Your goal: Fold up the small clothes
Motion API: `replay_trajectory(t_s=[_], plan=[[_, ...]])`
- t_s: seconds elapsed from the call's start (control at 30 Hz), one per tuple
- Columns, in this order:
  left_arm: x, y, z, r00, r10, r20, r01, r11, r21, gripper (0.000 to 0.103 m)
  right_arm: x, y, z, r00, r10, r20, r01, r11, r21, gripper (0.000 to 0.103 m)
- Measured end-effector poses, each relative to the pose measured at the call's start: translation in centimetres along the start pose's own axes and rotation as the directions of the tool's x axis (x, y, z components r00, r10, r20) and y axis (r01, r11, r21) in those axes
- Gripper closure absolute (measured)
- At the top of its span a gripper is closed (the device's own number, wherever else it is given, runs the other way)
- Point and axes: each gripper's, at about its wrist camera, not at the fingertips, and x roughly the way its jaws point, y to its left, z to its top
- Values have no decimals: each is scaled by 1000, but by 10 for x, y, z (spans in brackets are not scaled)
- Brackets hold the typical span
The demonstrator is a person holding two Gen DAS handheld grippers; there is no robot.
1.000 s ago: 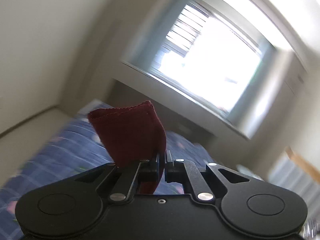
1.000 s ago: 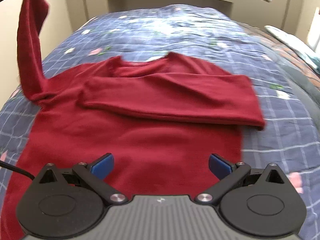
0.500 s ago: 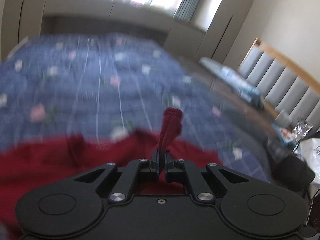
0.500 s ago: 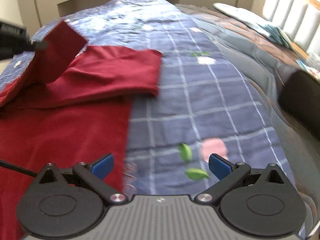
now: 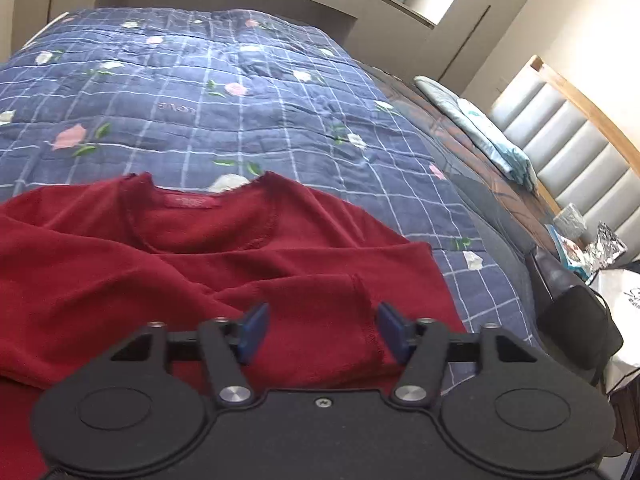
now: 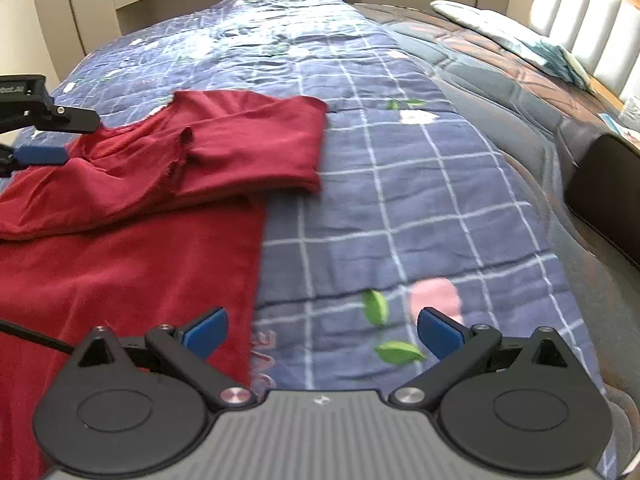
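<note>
Red knit sweater (image 5: 168, 264) lies flat near the quilt's (image 5: 240, 92) near edge, both sleeves crossed over its chest. Left gripper (image 5: 320, 330) is opening just above the upper cuff, nothing held; right gripper (image 6: 322, 332) hangs wide and empty beside the hem. Loose sleeves could apparently slip, spoiling the fold.

Both wrist cameras are looking forward and down, close over the bed (image 5: 248, 92), sharing the red sweater (image 5: 248, 264) (image 6: 132, 240) (right one sitting further right).
</note>
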Motion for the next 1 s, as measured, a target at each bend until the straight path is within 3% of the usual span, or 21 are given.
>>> replay_trajectory(t_s=[0.13,0.27,0.4,0.53,0.63,0.77,0.87,1.0], plan=[[-21,17,-2,997,73,22,-72,997,-12,16,6,20,11,999,45,13,-44,999,-27,0],[-42,45,-10,980,196,30,-195,981,-19,7,13,49,28,996,75,45,-71,994,-78,0],[-62,78,-23,943,332,3,-332,943,29,5,26,76,48,991,114,67,-104,984,-144,0],[-74,112,-38,886,464,-10,-459,878,137,6,41,91,73,989,126,79,-113,982,-153,0],[-81,136,-46,868,497,5,-489,852,184,8,53,96,93,989,115,95,-101,985,-137,0],[-77,161,-46,850,527,20,-512,816,268,18,69,98,116,988,109,111,-98,990,-98,5],[-73,176,-41,856,515,49,-504,809,302,22,81,98,126,988,123,97,-117,991,-68,13],[-65,188,-34,887,456,66,-448,817,363,26,94,103,130,990,125,60,-120,990,-74,18]])
